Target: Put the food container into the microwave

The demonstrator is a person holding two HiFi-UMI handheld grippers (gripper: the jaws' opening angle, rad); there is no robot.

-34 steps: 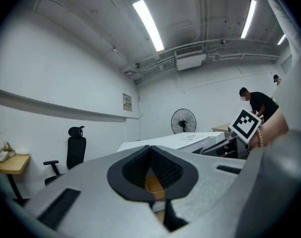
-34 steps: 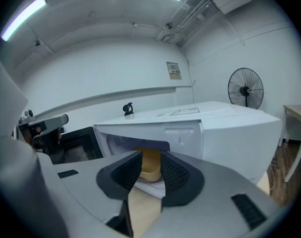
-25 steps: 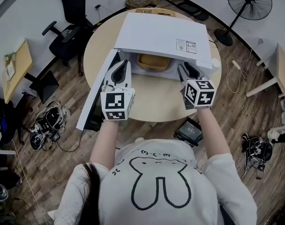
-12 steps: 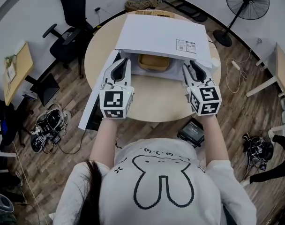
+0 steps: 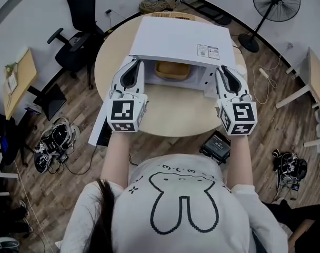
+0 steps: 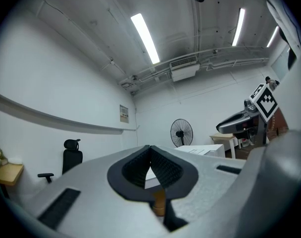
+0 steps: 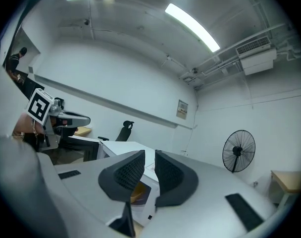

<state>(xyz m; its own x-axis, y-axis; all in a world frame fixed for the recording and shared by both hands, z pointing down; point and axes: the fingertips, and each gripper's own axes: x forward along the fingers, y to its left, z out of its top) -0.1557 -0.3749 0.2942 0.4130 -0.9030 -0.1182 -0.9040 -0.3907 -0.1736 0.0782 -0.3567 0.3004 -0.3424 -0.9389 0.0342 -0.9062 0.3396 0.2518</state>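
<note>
The white microwave (image 5: 181, 38) stands on the round table (image 5: 176, 115) with its door (image 5: 108, 109) swung open to the left. The tan food container (image 5: 172, 70) sits inside the cavity, and its yellowish side (image 7: 136, 192) shows in the right gripper view. My left gripper (image 5: 135, 62) (image 6: 150, 150) is at the cavity's left edge by the door hinge, its tips touching and nothing between them. My right gripper (image 5: 222, 68) (image 7: 150, 155) is at the microwave's right front corner, with a narrow gap between its jaws and nothing held.
A standing fan (image 5: 276, 1) is at the back right and a black office chair (image 5: 78, 30) at the back left. A small wooden desk (image 5: 18, 78) stands at the left. Cables and gear (image 5: 55, 138) and a black device (image 5: 215, 147) lie on the floor.
Both grippers have spread apart and moved forward: the left one toward the door side, the right one out to the microwave's right corner. The container has stayed inside.
</note>
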